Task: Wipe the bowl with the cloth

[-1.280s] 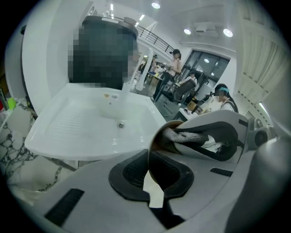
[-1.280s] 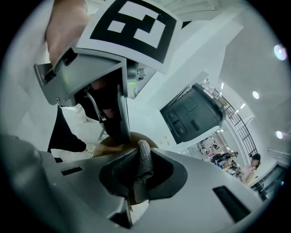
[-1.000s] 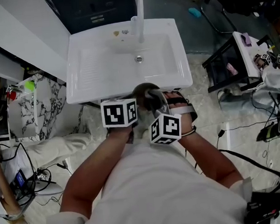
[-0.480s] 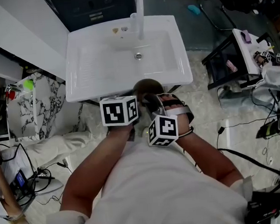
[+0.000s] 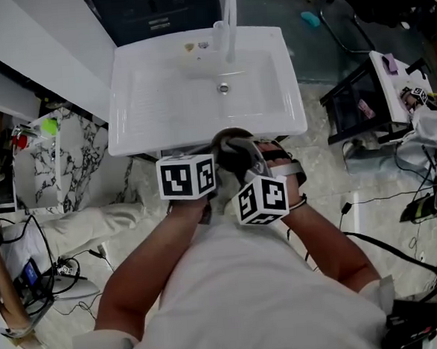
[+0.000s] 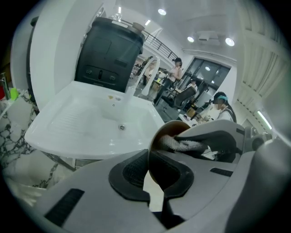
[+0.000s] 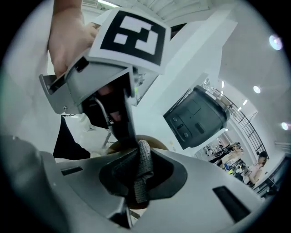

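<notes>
A brown bowl is held on its side in front of me, just before the sink's near edge. My left gripper is shut on the bowl's rim, its marker cube to the bowl's left. A grey knitted cloth is pinched in my right gripper, which is shut on it. The cloth lies pressed inside the bowl, with the right gripper's fingers reaching in from the right. The bowl's rim shows just behind the cloth in the right gripper view.
A white sink with a tall tap stands right behind the bowl. Behind the sink is a dark cabinet. A marbled shelf with small items stands left, a black rack right, and cables lie on the floor.
The right gripper has shifted slightly with the cloth against the bowl. The left gripper and bowl stay in place. The head view has drifted a little.
</notes>
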A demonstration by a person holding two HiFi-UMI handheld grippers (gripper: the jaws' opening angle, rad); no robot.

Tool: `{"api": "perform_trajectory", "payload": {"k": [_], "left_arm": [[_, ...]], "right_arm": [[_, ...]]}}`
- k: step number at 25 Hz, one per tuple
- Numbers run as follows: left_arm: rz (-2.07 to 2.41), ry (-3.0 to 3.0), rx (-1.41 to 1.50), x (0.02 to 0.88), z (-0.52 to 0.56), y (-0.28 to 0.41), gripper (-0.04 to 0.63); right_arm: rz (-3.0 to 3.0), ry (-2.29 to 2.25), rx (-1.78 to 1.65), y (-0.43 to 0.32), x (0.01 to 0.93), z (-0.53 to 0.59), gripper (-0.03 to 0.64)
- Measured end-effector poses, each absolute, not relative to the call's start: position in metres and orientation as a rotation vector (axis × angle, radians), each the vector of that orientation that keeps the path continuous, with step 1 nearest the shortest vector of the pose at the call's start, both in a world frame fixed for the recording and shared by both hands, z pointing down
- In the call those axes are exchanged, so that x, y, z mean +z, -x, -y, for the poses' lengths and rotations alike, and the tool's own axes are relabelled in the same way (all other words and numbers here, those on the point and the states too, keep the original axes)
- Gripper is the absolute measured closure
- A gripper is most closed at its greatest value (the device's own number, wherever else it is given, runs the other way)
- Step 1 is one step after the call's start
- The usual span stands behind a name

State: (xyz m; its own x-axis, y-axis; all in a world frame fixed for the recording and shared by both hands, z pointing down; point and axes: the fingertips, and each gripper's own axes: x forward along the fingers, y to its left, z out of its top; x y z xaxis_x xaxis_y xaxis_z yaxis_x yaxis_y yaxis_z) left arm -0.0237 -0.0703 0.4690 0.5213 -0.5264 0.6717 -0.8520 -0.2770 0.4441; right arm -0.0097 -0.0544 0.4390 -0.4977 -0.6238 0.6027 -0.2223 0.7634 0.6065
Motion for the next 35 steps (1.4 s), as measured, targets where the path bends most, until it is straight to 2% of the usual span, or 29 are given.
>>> {"api": "perform_trajectory", "payload": {"k": [10,17,35], "left_arm": [[1.106,-1.952,0.467,0.471,0.07,0.038,0.577],[0.99,-2.002,0.426,0.468,0.07,0.044,0.577],[0.53,-2.211,0.218,0.435,0.051,0.042,0.577]], "right_arm": [[2.226,-0.742,-0.609,0.007,0.39,0.058,0.58],[2.372,-0.799,-0.498,-0.01,0.37,0.06,0.58],[2.671,-0.597,-0.348,-0.023,0.344,0.044,0.58]]}}
